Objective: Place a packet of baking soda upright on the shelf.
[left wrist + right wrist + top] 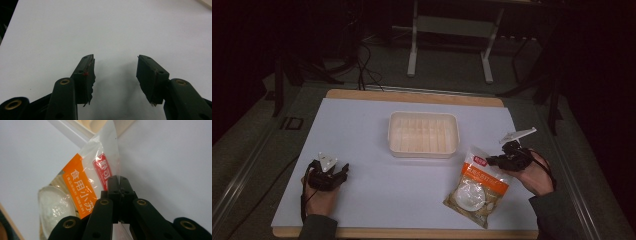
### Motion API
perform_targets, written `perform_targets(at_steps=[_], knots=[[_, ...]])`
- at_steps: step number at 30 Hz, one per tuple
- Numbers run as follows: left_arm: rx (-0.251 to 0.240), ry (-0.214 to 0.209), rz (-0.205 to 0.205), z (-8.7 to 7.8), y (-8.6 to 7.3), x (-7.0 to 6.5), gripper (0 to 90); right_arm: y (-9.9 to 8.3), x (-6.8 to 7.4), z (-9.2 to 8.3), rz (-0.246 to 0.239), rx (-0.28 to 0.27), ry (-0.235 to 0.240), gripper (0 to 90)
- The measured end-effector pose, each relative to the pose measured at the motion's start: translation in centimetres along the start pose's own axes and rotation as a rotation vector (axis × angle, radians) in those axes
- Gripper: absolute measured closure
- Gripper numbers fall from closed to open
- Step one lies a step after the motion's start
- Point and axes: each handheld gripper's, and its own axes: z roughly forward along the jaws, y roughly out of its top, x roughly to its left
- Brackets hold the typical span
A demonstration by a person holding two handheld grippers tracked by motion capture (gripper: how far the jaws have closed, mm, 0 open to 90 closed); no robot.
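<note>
Near the table's front edge on my left, my left tool (330, 172) rests low over the bare white table (362, 125), its jaws well apart with nothing between them. Toward the front right corner lies the plastic bag (477, 187), printed orange and white, with a pale round lump of powder or dough settled in its lower half. My right tool (119, 182) has its jaws pressed together on the bag's clear upper edge, just beside the red label. I judge the bag soft and light, the film slick and crinkly, so the contents will sag and swing once it lifts; the flat sealed top is the sensible place to pinch, away from the bulge. How much film sits between the jaws I cannot make out, and the small print is unreadable. Farther back, at the table's middle, stands the shallow pale tray (423, 116), its ribbed floor bare.
</note>
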Motion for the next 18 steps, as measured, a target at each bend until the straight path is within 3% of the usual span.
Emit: perform_targets(at_steps=[5,18], knots=[[0.001,0.001,0.0,0.0,0.0,0.0,48.0,0.4,0.2,-2.1,0.012,-0.086,0.046,90.0],[0.003,0.003,0.004,0.0,0.0,0.0,47.7,1.7,1.0,-4.7,0.042,-0.197,0.152,90.0]])
